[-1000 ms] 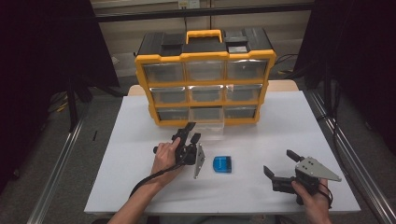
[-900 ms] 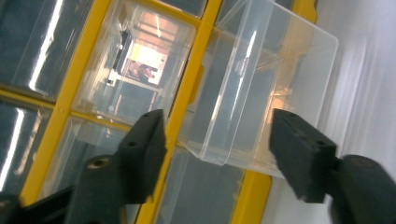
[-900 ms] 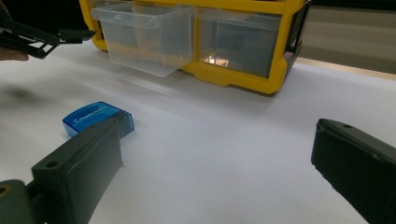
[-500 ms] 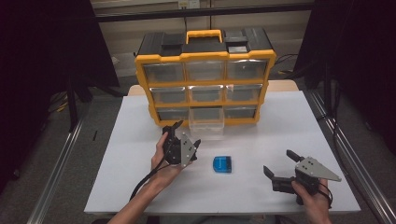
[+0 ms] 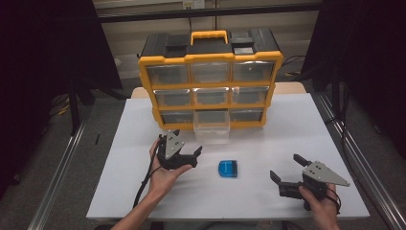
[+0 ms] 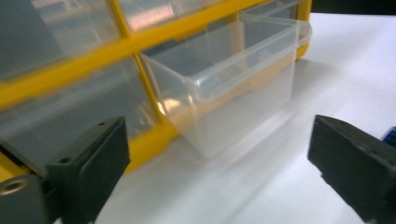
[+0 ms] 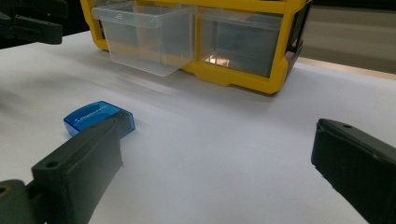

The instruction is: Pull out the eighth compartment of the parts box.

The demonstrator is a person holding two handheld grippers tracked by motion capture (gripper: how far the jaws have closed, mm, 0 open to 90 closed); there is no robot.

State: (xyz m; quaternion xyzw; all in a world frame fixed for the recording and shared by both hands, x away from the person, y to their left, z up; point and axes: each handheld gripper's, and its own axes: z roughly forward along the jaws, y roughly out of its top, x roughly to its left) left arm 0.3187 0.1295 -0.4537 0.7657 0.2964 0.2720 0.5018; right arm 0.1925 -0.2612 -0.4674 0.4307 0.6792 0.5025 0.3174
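A yellow and black drawer organizer [image 5: 210, 79] stands at the back of the white table [image 5: 287, 129]. Its bottom middle clear drawer [image 5: 212, 132] [image 6: 224, 88] [image 7: 144, 39] is pulled out and looks empty. My left gripper [image 5: 187, 143] [image 6: 219, 158] is just left of and in front of that drawer. Its jaws have just been opening and stand wide, with nothing between them. A small blue translucent case [image 5: 228, 168] [image 7: 99, 117] lies flat mid-table. My right gripper [image 5: 286, 166] [image 7: 217, 163] rests open near the front right, pointing toward the case, and is empty.
The organizer's other clear drawers [image 5: 210, 72] are shut. Bare white tabletop runs between the case and the right gripper. Metal rails [image 5: 349, 158] run along both sides of the table, with dark floor beyond.
My left gripper has drawn back from the pulled-out drawer's front, toward the left and the near side, and its jaws have spread wide. The right gripper and the blue case have stayed put.
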